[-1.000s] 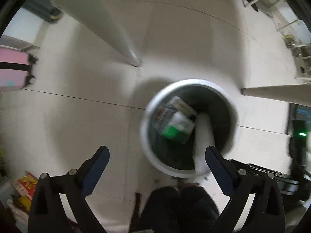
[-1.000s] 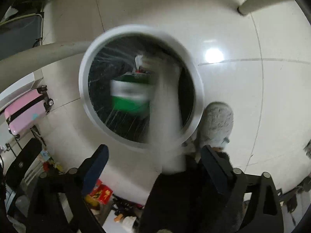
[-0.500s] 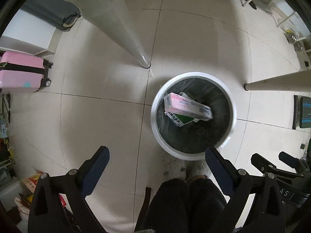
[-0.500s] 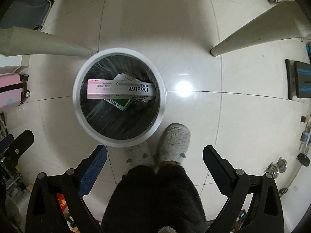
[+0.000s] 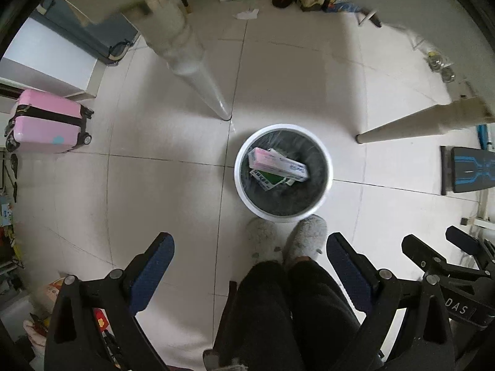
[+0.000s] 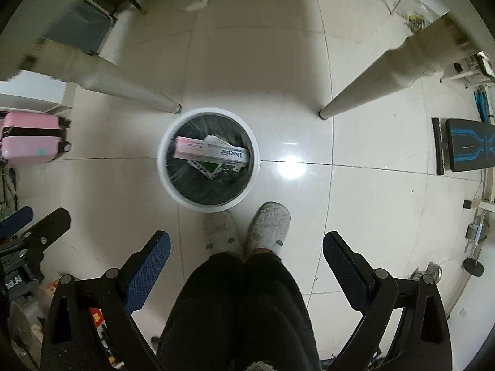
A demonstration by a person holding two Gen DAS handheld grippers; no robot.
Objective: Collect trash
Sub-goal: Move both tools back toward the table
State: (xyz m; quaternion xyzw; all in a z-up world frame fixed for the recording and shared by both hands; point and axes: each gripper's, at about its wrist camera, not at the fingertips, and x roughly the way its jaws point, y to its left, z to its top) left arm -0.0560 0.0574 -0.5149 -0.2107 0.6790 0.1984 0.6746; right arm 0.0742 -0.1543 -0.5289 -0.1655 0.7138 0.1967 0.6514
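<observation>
— Well, both tools are up high, looking straight down: the left tool (image 5: 250, 247) has its jaws spread wide with nothing between them, and the right tool (image 6: 246, 244) is the same, wide apart and empty.

— And the trash? It's in the bin (image 6: 208, 158) on the floor, between the two table legs (image 6: 371, 83). A pink-and-white box (image 6: 210, 152) lies across the top, with a green-and-white box (image 6: 206, 167) tucked under it.

— So what could spoil things from here?

— My guess: that long pink box sits high, close to the rim. Drop another piece on one end and it could tip and slide out onto the tiles.

— The feet worry me too. Those grey slippers (image 5: 287, 239) are just beside the bin's near edge. One careless step nudges it.

— Agreed, and the bin stands near the left-hand table leg (image 5: 198, 71), so a low swing of either tool risks clipping a leg. There's a scrap of white paper (image 6: 195, 3) far off on the floor; reaching for it means walking round all that.
</observation>
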